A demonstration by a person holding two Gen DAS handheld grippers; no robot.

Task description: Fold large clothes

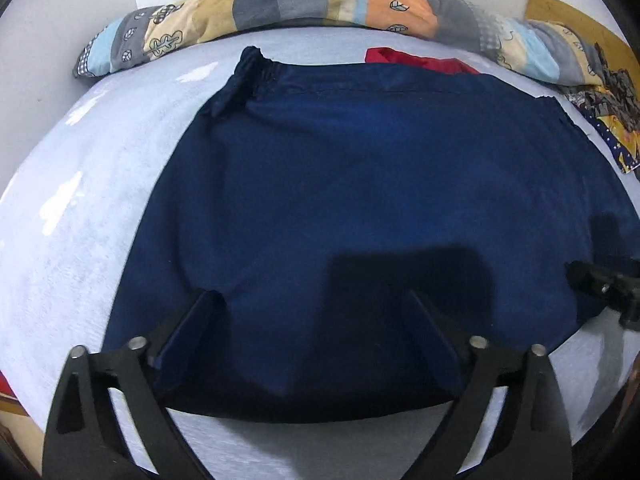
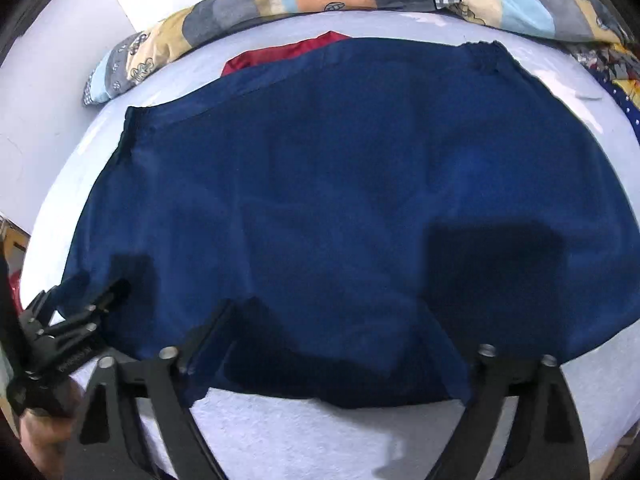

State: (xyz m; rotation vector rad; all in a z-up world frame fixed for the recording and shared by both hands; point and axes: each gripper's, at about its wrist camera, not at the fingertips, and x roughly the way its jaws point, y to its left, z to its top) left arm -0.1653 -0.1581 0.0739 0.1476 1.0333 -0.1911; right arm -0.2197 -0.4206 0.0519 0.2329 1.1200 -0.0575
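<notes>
pale blue bedding (image 1: 92, 216) covers the whole surface, with white walls (image 1: 48, 40) closing it off at the far side and left. a long patchwork quilt roll (image 1: 304, 4) in grey, tan, orange and light blue runs along the far edge, against the wall. spread flat across the middle lies the dark blue garment (image 1: 360, 184), its gathered elastic band (image 1: 260, 60) at the far side and its near fold close to the bed's near edge. a red cloth (image 1: 404, 58) peeks out from behind the garment's far edge, partly covered by it. at the far right a printed fabric in yellow and dark blue (image 1: 616, 120) lies bunched just beside the garment's corner, and a brown board (image 1: 576, 20) stands behind it.

the left gripper (image 1: 316, 296) hangs over the near-left part of the garment with its jaws spread wide, both fingers over the cloth and nothing pinched between them. the right gripper (image 2: 332, 308) sits over the near-right part, jaws likewise spread, no cloth pinched. each gripper shows at the edge of the other's view, well apart. blocky shadows of the tools fall on the blue cloth.
</notes>
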